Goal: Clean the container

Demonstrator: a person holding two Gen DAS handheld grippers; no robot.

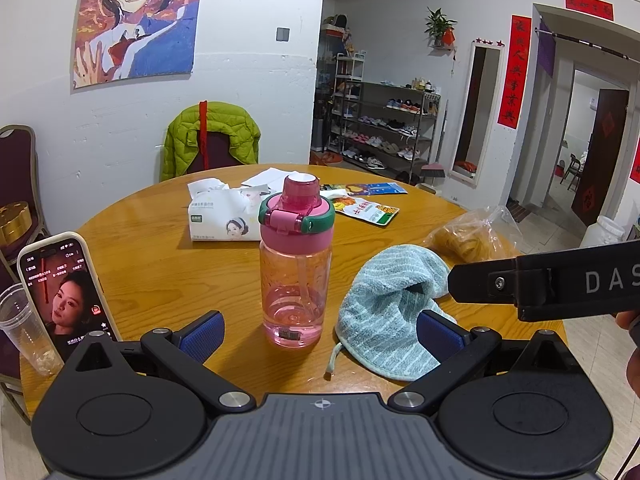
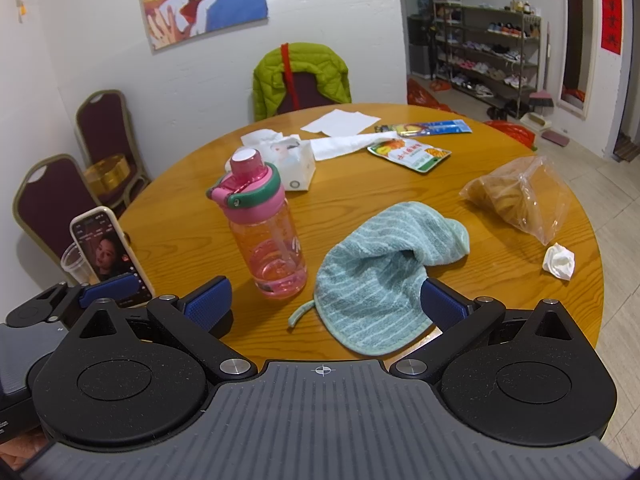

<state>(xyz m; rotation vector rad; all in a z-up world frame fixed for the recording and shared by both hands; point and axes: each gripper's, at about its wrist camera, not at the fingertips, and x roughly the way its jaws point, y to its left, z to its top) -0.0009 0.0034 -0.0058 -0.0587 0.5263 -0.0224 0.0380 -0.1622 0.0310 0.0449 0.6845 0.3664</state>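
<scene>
A pink water bottle is being kept upright on the round wooden desk, its long axis vertical and its capped spout pointing straight up, with the lid's hinged clasp turned toward the near edge of the desk. The bottle is being seen standing a little in from that near edge, just left of a crumpled light-blue striped towel that is lying flat with its hanging loop trailing toward the near edge. The left claw is being held low and level at the near edge, its blue pads spread wide apart and nothing between them, with the bottle straight ahead. The right claw is being held beside it, likewise released and wide, tilted slightly downward over the near edge, with the towel straight ahead and the right pad touching or just over the towel's hem; which cannot be told. A phone is being propped against a clear plastic cup at the left edge. A tissue pack is lying behind the bottle, and a plastic bag is resting toward the right edge.
</scene>
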